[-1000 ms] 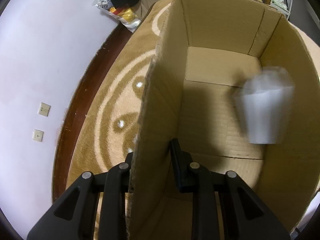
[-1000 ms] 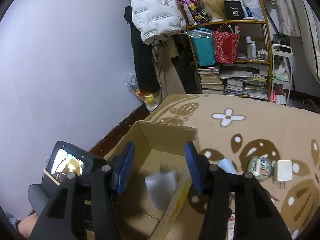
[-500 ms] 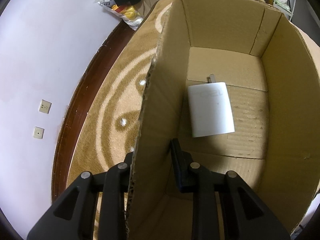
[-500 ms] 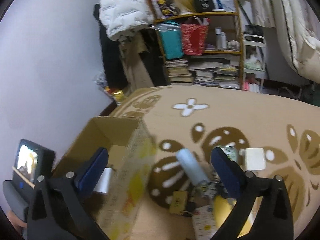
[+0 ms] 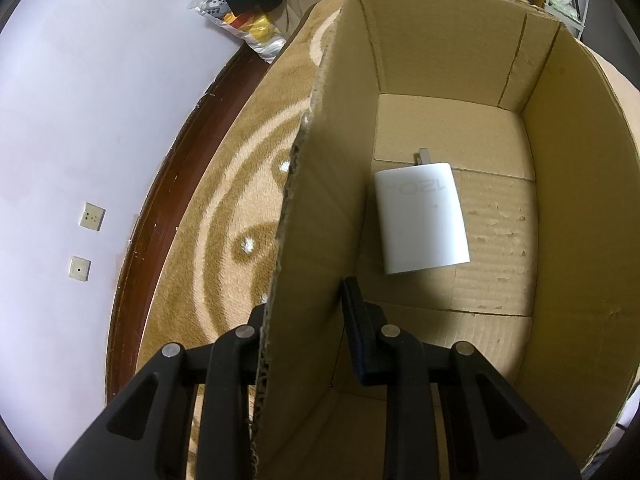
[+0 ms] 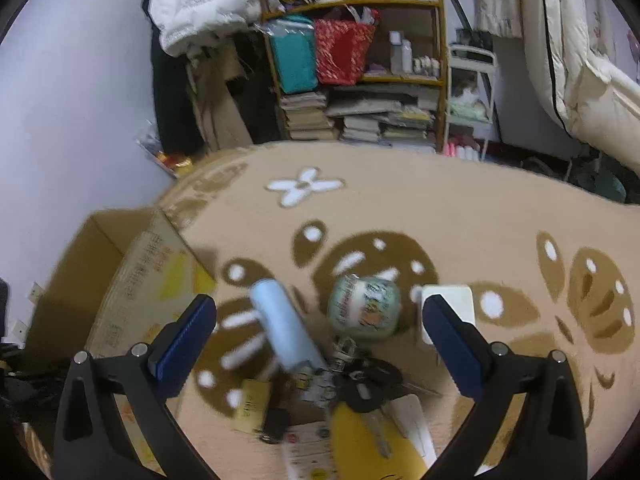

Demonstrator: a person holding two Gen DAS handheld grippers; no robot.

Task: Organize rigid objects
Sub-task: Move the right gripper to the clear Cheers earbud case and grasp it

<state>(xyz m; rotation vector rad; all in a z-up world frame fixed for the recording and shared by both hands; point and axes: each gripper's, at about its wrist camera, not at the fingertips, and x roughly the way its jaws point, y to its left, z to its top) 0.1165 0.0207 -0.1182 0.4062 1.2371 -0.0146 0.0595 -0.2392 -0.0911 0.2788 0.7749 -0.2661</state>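
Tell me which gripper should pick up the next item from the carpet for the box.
Right. The right gripper is open and empty above the pale blue cylinder and other items on the carpet. The left gripper is clamped on the cardboard box wall.

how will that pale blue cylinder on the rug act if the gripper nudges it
The pale blue cylinder lies on its side, so it would probably roll on the rug. Its smooth rounded surface may slip between pads. It looks rigid; weight can't be judged.

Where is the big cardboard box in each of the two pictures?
Left wrist: the cardboard box fills the middle and right; the left gripper pinches its near wall.
Right wrist: the box sits at the left edge.
Shared landmark: the brown patterned rug.
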